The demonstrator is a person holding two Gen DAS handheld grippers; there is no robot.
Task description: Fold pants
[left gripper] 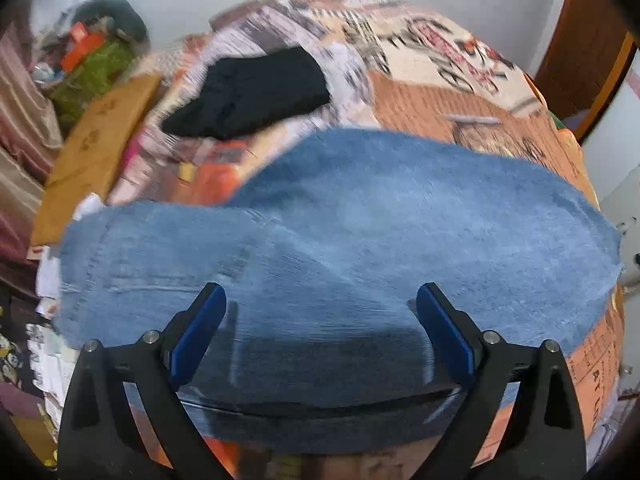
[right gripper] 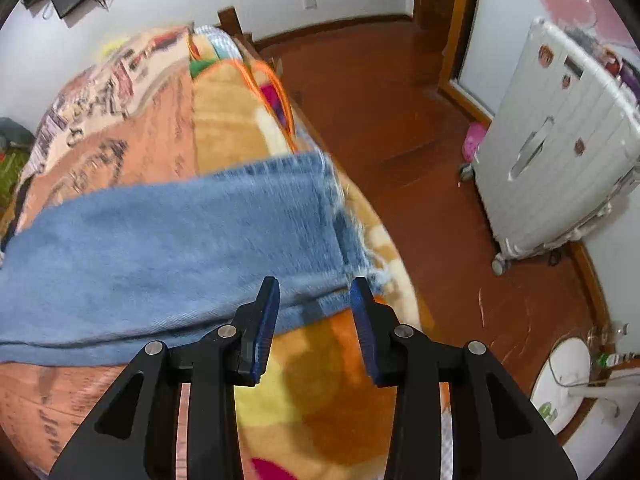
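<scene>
— Left wrist view: where are the jeans (left gripper: pixel 360 240)?

— Spread across the bed (left gripper: pixel 440 92), on its patterned blanket. The left gripper (left gripper: pixel 320 312) hovers over them near the waist end, jaws wide apart, holding nothing.

— And the right gripper (right gripper: pixel 314 300)?

— Jaws parted too, empty, at the frayed hem (right gripper: pixel 352 248), which lies close to the bed's edge.

— Risks?

— I'd judge a pinch could catch only the top layer, or snag the blanket with it. A careless tug might drag the hem off the edge.

— Any containers?

— None I can make out; only a dark folded garment (left gripper: pixel 248 92) further up the bed.
</scene>
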